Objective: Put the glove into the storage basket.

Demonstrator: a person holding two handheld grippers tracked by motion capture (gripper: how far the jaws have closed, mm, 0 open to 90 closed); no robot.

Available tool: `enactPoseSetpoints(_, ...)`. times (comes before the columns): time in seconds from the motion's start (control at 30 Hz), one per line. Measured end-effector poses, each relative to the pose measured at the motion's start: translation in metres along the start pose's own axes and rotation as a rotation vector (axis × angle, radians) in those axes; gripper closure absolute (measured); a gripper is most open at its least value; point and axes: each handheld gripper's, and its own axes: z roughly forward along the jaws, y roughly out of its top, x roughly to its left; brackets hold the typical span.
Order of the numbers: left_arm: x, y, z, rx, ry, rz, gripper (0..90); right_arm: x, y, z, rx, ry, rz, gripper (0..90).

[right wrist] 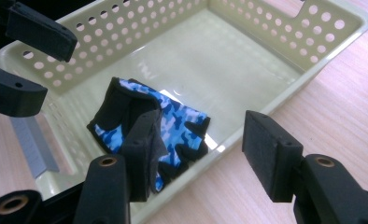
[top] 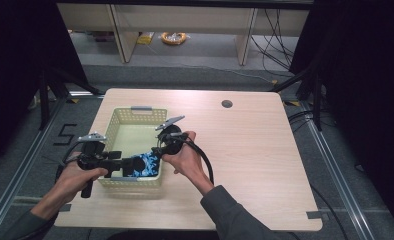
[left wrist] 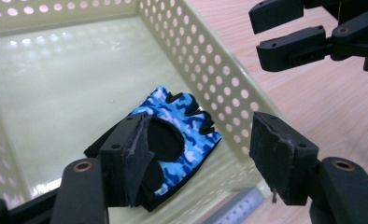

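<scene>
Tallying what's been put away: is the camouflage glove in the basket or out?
In: the glove lies on the basket floor, near a corner, inside its walls.

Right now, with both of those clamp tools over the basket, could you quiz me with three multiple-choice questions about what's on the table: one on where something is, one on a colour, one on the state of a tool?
1. Where does the fingerless glove lie?
A. On the bare table beside the basket
B. On the floor of the basket, near one corner
C. Hanging over the basket rim

2. What colour is the glove's patterned fabric?
A. Red stripes
B. Plain yellow
C. Blue camouflage with black trim

3. How does the left gripper stand?
A. Open, holding nothing
B. Shut on the glove
C. Shut on the basket wall

Answers:
1 B: the glove rests flat inside the pale yellow basket, close to its perforated walls.
2 C: both gripper views show blue, white and black camouflage.
3 A: a wide gap shows between its pads, above the glove.
</scene>
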Motion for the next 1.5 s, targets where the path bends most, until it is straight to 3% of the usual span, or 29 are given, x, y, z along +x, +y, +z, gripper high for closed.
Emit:
enactPoseSetpoints(0.33,-0.015,0.002,0.001,-0.013,-0.034,0.029,35.4,-0.013,-0.017,-0.026,-0.038,-0.003,0.013,44.7)
enactPoseSetpoints(0.4,-0.018,0.002,0.002,-0.017,-0.044,0.032,35.4,-0.016,-0.022,-0.03,-0.067,-0.004,0.014,44.1)
enactPoseSetpoints(0.43,-0.02,0.002,0.003,-0.016,-0.047,0.033,35.4,-0.02,-0.023,-0.034,-0.065,-0.008,-0.009,43.8)
enactPoseSetpoints(0.53,-0.026,0.001,0.006,-0.012,-0.059,0.045,35.3,-0.025,-0.031,-0.044,-0.065,-0.01,0.034,43.0)
enactPoseSetpoints(0.8,-0.043,0.003,0.01,-0.017,-0.089,0.068,35.3,-0.04,-0.052,-0.064,-0.109,-0.034,0.063,42.6)
enactPoseSetpoints(0.93,-0.051,0.004,0.012,-0.019,-0.109,0.074,35.3,-0.046,-0.063,-0.074,-0.103,-0.028,0.075,42.4)
enactPoseSetpoints(0.97,-0.053,0.004,0.012,-0.014,-0.109,0.081,35.3,-0.047,-0.066,-0.074,-0.133,-0.035,0.083,42.3)
enactPoseSetpoints(1.0,-0.055,0.003,0.012,-0.017,-0.109,0.083,35.3,-0.048,-0.069,-0.078,-0.106,-0.025,0.09,42.3)
enactPoseSetpoints(1.07,-0.059,0.003,0.013,-0.019,-0.115,0.088,35.3,-0.052,-0.074,-0.081,-0.126,-0.016,0.085,42.0)
enactPoseSetpoints(1.17,-0.064,0.002,0.014,-0.015,-0.125,0.095,35.3,-0.055,-0.082,-0.085,-0.139,-0.011,0.119,41.5)
enactPoseSetpoints(1.5,-0.082,-0.003,0.013,-0.011,-0.158,0.132,35.3,-0.064,-0.101,-0.102,-0.158,-0.033,0.143,40.9)
